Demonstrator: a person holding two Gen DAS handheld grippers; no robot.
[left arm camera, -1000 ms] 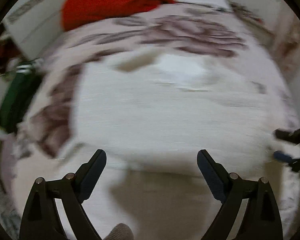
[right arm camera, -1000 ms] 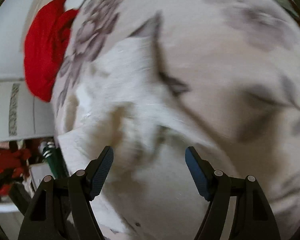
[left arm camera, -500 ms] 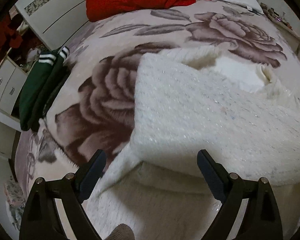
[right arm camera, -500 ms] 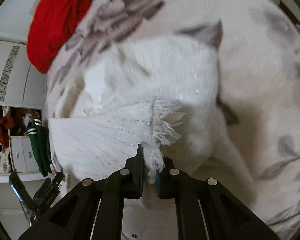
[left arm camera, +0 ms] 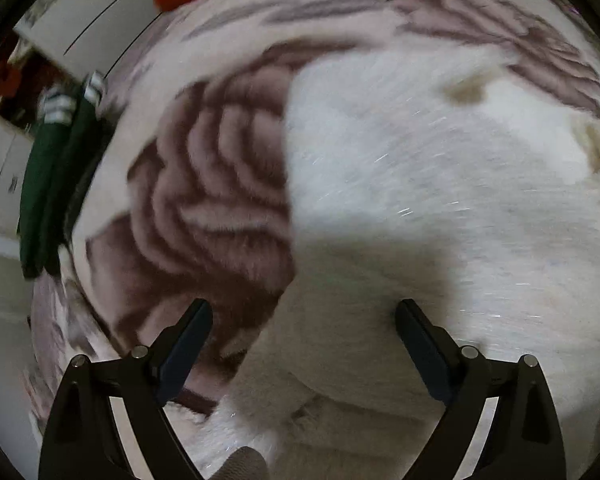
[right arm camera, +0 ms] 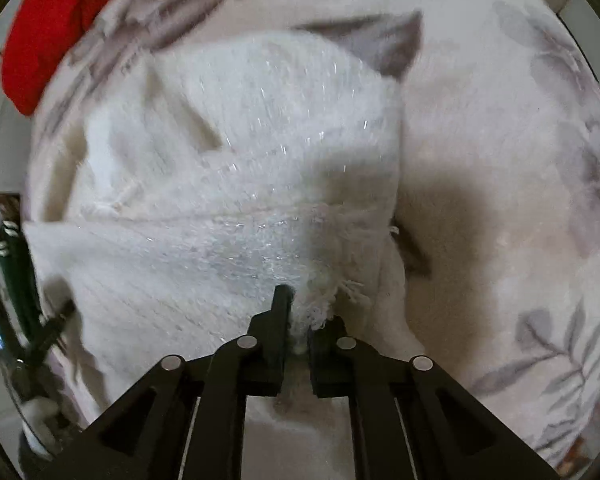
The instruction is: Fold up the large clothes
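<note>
We see the white knitted garment (right arm camera: 228, 152) spread over the middle of the bed, on the rose-patterned blanket (right arm camera: 500, 168). Our right gripper (right arm camera: 300, 316) points steeply down, its jaws easing apart while the pads still pinch a fringed fold of the garment at its near edge. Our left gripper (left arm camera: 302, 336) also tilts steeply down, its jaws spread wide and empty just above the garment's left border (left arm camera: 420, 184), where white knit meets blanket (left arm camera: 204, 200). A red cloth (right arm camera: 48, 28) lies at the bed's far end, and a green striped garment (left arm camera: 52, 184) hangs off its left edge.
</note>
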